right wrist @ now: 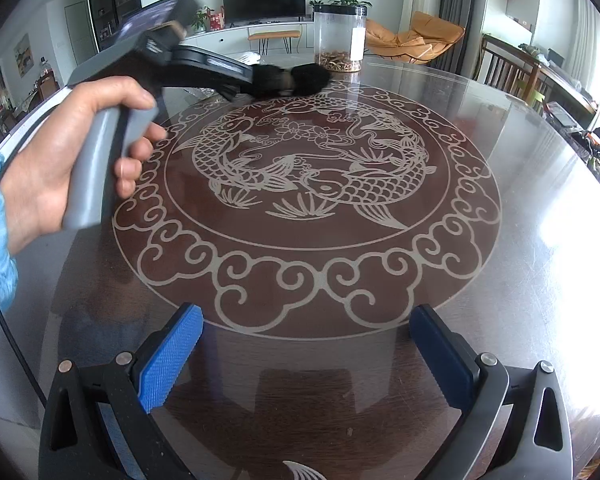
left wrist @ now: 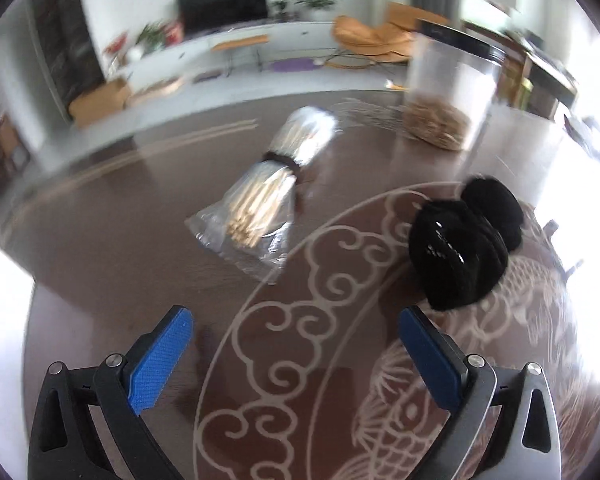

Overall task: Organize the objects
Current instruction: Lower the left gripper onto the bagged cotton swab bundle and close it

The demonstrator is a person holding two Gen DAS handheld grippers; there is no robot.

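The left hand-held gripper [left wrist: 296, 356] has its blue pads spread wide with nothing between them, above the round desk [left wrist: 112, 248] with the etched fish pattern. Taking the black fluffy bundle [left wrist: 460, 240] as the landmark: it lies on the desk just ahead and to the right of the left gripper's right finger [left wrist: 432, 360], not touching it as far as I can see. To the left of the bundle and a little farther away lies a clear plastic bag of pale sticks [left wrist: 268, 196], tied in its middle with a dark band. Behind the bundle stands a clear jar [left wrist: 448, 92] with brown dried material at its bottom; this view is blurred. In the right wrist view, the right hand-held gripper [right wrist: 306, 358] is also wide open and empty over the near part of the desk, well apart from the bundle. A hand [right wrist: 60, 160] with a light blue sleeve holds the grey handle of the left tool, whose tip is at the bundle.
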